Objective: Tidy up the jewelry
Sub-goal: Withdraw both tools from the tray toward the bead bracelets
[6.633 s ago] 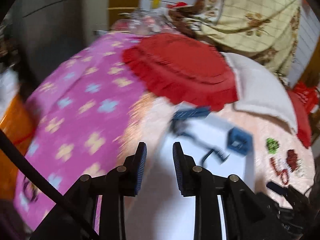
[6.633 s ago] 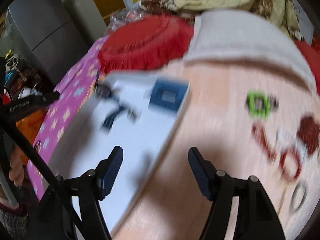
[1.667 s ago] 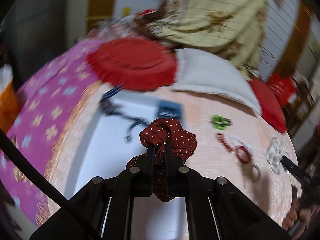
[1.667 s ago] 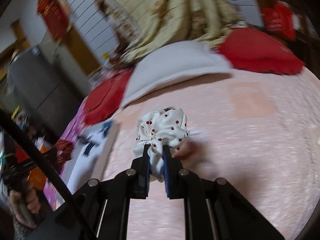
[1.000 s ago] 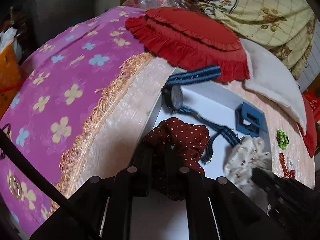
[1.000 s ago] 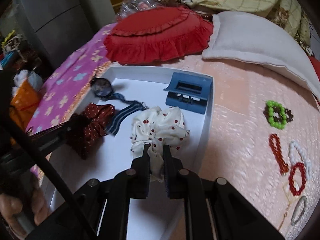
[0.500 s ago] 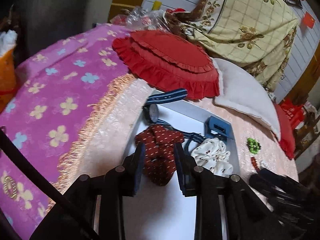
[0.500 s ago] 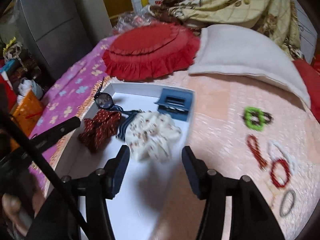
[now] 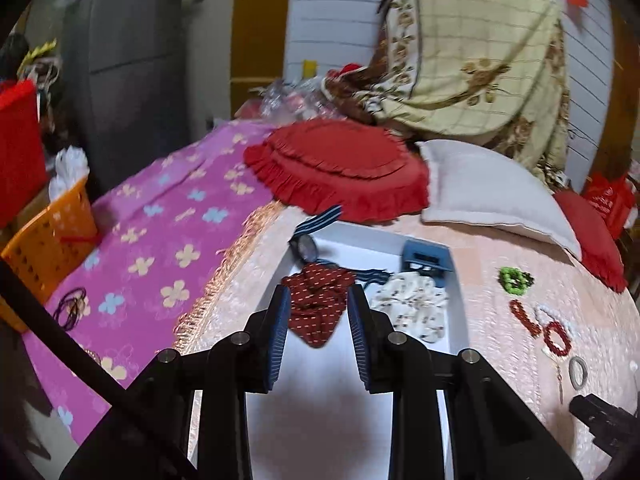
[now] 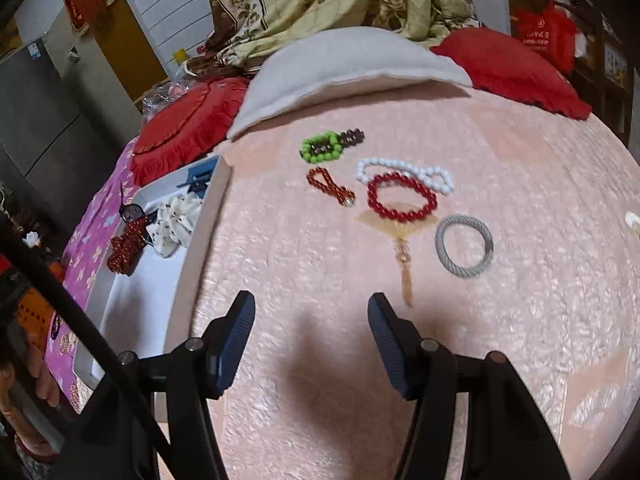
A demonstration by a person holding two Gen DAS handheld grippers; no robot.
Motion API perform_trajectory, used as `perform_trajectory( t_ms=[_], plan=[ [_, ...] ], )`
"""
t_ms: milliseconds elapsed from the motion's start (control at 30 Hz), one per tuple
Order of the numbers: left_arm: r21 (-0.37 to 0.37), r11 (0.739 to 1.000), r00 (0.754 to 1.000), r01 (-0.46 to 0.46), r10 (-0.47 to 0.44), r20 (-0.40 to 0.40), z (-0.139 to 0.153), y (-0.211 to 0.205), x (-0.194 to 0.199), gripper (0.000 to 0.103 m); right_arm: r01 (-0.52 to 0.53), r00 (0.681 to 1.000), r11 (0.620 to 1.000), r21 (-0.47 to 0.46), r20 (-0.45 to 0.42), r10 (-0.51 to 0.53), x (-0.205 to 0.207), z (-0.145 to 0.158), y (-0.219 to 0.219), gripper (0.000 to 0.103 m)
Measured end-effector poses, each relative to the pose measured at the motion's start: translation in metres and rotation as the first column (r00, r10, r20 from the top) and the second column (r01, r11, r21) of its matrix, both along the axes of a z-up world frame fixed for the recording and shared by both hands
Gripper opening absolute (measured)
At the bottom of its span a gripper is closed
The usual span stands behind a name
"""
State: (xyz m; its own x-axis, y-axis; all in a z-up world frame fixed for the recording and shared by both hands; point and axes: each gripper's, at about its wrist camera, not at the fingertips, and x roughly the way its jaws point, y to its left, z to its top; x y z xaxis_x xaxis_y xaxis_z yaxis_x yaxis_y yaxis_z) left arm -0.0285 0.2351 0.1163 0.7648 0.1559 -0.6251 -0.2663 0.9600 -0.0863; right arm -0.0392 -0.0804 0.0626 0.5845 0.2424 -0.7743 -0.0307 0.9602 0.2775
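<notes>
A white tray (image 9: 460, 320) lies on the pink bed cover. In it are a dark red dotted scrunchie (image 9: 320, 280), a white dotted scrunchie (image 9: 412, 304), a striped-strap watch (image 9: 306, 246) and a blue clip (image 9: 426, 260). My left gripper (image 9: 317, 300) hovers open above the red scrunchie without touching it. My right gripper (image 10: 311, 304) hangs over bare cover, its jaws opening with nothing between them. Beyond it lie a green bead bracelet (image 10: 322, 148), a red bead bracelet (image 10: 400, 196), a white pearl bracelet (image 10: 404, 170), a brown-red bead strand (image 10: 330, 186), a fan pendant (image 10: 400, 232) and a grey hair tie (image 10: 464, 246).
A red frilled cushion (image 9: 340, 168) and a white pillow (image 9: 492, 192) lie behind the tray. A purple flowered sheet (image 9: 160, 240) and an orange basket (image 9: 44, 248) sit to the left. Another red cushion (image 10: 512, 68) lies at the far right. A hand (image 10: 40, 384) shows at lower left.
Both grippers opened and let their scrunchies go in the tray. The left one drew back and rose. The right one swung right, out over the cover before the bracelets.
</notes>
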Motion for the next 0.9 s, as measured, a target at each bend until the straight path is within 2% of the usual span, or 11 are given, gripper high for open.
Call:
perform_trajectory(
  t_ms=[233, 367, 900],
  plan=[
    [0.013, 0.999, 0.999, 0.043, -0.043, 0.017, 0.005, -0.013, -0.004, 0.018, -0.038, 0.998, 0.996, -0.075, 0.046, 0.042, -0.007, 0.003, 0.018, 0.062],
    [-0.011, 0.998, 0.998, 0.066, -0.066, 0.006, 0.002, -0.016, -0.002, 0.018, -0.062, 0.996, 0.992, -0.108, 0.053, 0.068, -0.009, 0.002, 0.029, 0.062],
    [-0.035, 0.995, 0.995, 0.097, -0.097, -0.01, -0.006, -0.021, 0.0, 0.018, -0.096, 0.994, 0.986, -0.136, 0.035, 0.101, -0.012, -0.01, 0.044, 0.062]
  ],
)
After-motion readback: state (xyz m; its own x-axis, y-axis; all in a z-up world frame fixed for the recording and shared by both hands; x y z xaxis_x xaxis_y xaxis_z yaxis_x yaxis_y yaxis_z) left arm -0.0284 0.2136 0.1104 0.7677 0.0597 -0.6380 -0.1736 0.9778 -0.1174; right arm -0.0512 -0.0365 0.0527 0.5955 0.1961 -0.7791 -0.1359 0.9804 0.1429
